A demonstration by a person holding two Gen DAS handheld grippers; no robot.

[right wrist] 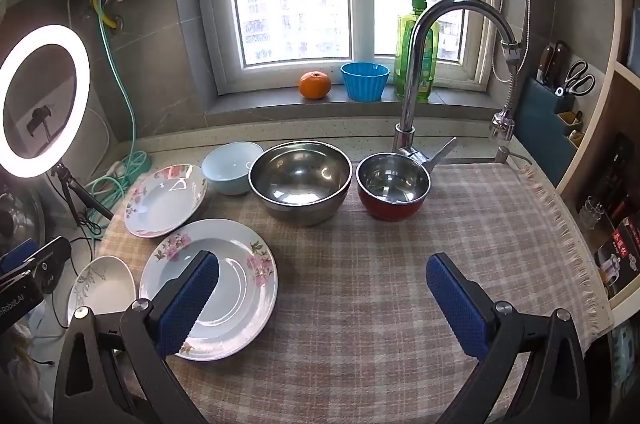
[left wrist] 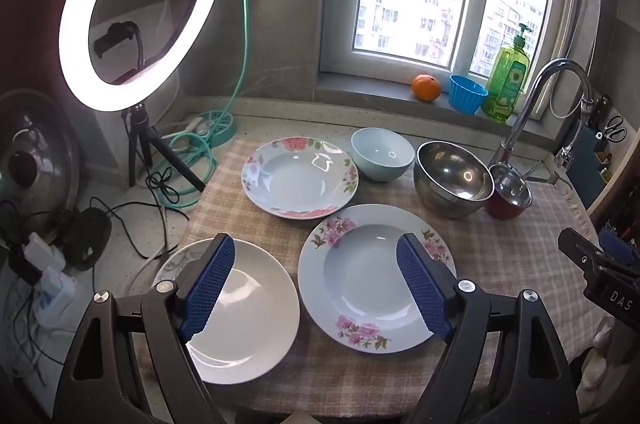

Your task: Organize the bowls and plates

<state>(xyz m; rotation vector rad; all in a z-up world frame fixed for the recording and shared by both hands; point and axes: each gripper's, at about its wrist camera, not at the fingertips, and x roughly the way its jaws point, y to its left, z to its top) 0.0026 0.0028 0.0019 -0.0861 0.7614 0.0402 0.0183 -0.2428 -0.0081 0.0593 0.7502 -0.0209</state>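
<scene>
Blue-padded fingers of the left gripper (left wrist: 316, 288) stand wide apart and hold nothing, hovering above the gap between a plain white round plate (left wrist: 244, 320) on the left and a pale blue deep plate with pink blossom sprays (left wrist: 372, 280) on the right; both plates lie flat on a beige checked cloth (left wrist: 500, 252), close beside each other. Behind them sits a second pale blue deep plate with a pink floral rim (left wrist: 300, 177), and just beside its right edge stands a small light blue ceramic bowl (left wrist: 382, 153). Next along the row come a large stainless steel mixing bowl (left wrist: 454, 177) and, touching or nearly touching it, a small bowl with a red exterior and steel interior (left wrist: 510, 197). The right gripper (right wrist: 322, 302) is likewise spread wide and empty over the bare cloth, its left finger overlapping the blossom plate in view. On the windowsill rest an orange fruit (right wrist: 315, 85), a blue fluted cup (right wrist: 365, 81) and a green pump bottle (right wrist: 416, 51), behind a chrome gooseneck tap (right wrist: 440, 63). A lit ring lamp on a tripod (left wrist: 140, 7) stands at the left.
</scene>
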